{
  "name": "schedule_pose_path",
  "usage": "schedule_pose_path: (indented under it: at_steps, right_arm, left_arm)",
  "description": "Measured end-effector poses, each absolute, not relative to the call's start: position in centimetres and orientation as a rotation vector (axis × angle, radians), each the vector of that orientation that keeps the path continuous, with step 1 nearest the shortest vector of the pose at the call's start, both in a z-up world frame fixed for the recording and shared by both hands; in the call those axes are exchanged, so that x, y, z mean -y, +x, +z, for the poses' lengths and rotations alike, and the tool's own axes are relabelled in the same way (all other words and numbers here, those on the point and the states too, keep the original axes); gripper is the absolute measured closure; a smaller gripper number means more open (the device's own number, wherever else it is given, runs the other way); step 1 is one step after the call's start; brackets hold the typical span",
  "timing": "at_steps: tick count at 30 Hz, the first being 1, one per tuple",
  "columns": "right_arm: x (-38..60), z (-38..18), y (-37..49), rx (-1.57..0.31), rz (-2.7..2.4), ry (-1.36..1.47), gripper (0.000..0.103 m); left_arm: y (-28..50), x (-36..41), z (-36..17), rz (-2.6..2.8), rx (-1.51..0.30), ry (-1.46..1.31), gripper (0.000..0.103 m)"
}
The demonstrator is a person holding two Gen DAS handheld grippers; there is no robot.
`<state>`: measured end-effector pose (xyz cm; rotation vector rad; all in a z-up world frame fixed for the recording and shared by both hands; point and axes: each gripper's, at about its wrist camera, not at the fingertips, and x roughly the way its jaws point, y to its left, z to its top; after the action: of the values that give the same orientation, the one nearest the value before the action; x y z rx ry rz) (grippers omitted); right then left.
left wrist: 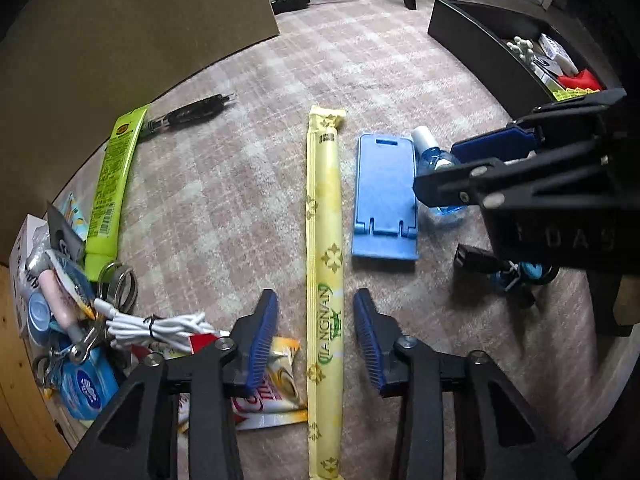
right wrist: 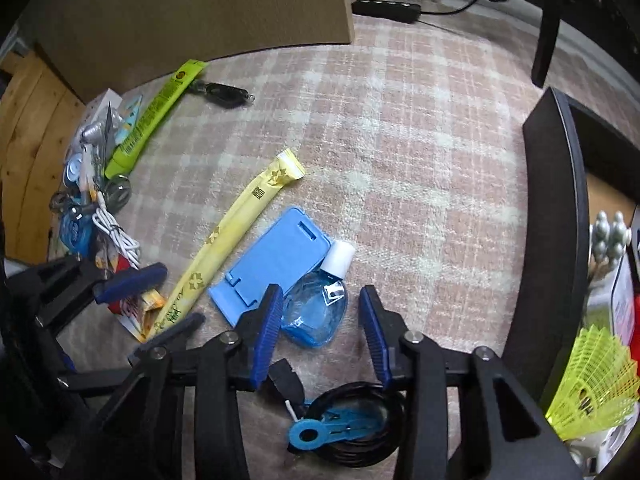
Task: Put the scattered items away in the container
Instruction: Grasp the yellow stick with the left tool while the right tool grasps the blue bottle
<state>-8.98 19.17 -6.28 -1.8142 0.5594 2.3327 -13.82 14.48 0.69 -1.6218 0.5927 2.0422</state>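
Note:
A long yellow packet [left wrist: 324, 240] lies on the pink checked carpet. My left gripper [left wrist: 316, 294] stands open astride its near part, with a gap between each blue pad and the packet. A small blue bottle with a white cap [right wrist: 316, 312] lies beside a blue phone stand [right wrist: 276, 256]. My right gripper [right wrist: 320, 289] is open around the bottle; the left pad is close to it and the right pad is apart. The black container [right wrist: 556, 200] stands at the right, holding cotton swabs, small boxes and a yellow shuttlecock [right wrist: 596, 384].
A pile at the left includes a green tube [left wrist: 114, 184], a white cable [left wrist: 160, 326], a tissue pack and a snack sachet [left wrist: 276, 396]. A black pen-like item [left wrist: 196, 108] lies further back. A coiled black cable with a blue clip [right wrist: 352, 428] lies under my right gripper. Cardboard [left wrist: 140, 20] stands behind.

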Motion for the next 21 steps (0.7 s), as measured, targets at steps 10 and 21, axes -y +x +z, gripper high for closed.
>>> schedule_pose_path:
  at_steps: [10, 21]
  right_arm:
    - [-19.6, -6.1, -7.5, -0.641, 2.369, -1.786, 0.078]
    - [-22.2, -0.1, -4.1, -0.715, 2.483, -1.611, 0.078]
  left_arm:
    - [-13.8, -12.9, 2.4, 2.084, -0.378, -1.64, 0.093]
    - [-14.1, -12.9, 9.2, 2.162, -0.254, -1.533, 0.093]
